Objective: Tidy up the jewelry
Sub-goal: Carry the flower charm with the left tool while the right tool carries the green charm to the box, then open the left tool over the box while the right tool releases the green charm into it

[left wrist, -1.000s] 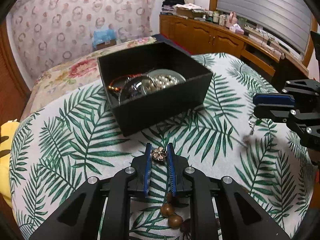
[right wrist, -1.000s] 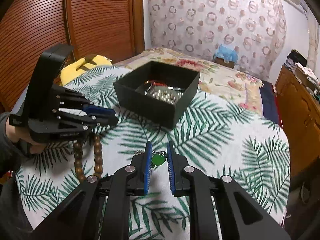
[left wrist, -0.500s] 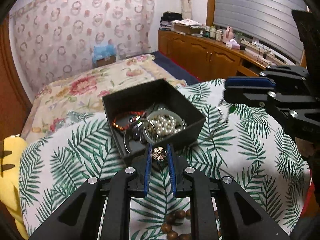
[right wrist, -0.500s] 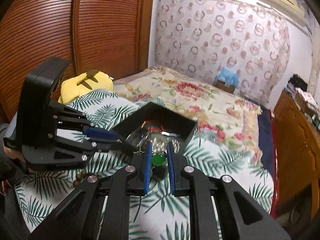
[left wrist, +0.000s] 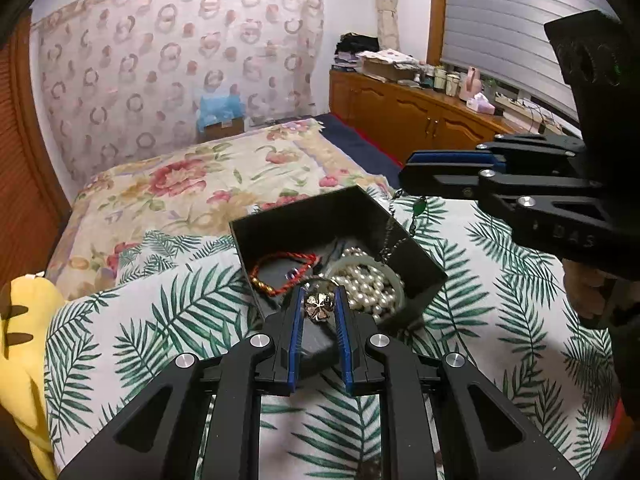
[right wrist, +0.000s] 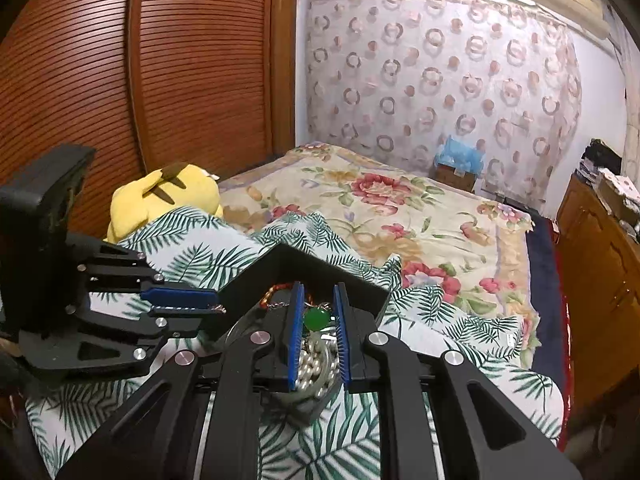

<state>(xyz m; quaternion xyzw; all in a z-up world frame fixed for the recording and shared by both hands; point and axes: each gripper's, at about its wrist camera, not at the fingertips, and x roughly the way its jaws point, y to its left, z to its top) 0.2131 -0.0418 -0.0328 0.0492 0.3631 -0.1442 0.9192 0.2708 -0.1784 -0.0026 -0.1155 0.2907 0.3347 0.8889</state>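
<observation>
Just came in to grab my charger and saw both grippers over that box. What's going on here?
A person is putting jewelry away into the black box on the leaf-print cloth. The left gripper is shut on a metal flower charm at the box's near edge. The right gripper holds a green pendant, its chain hanging into the box. Pearls and a red cord bracelet already lie inside.

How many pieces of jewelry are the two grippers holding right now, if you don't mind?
2: a metal flower charm in the left gripper, and a green pendant in the right gripper, both over the black box.
</observation>
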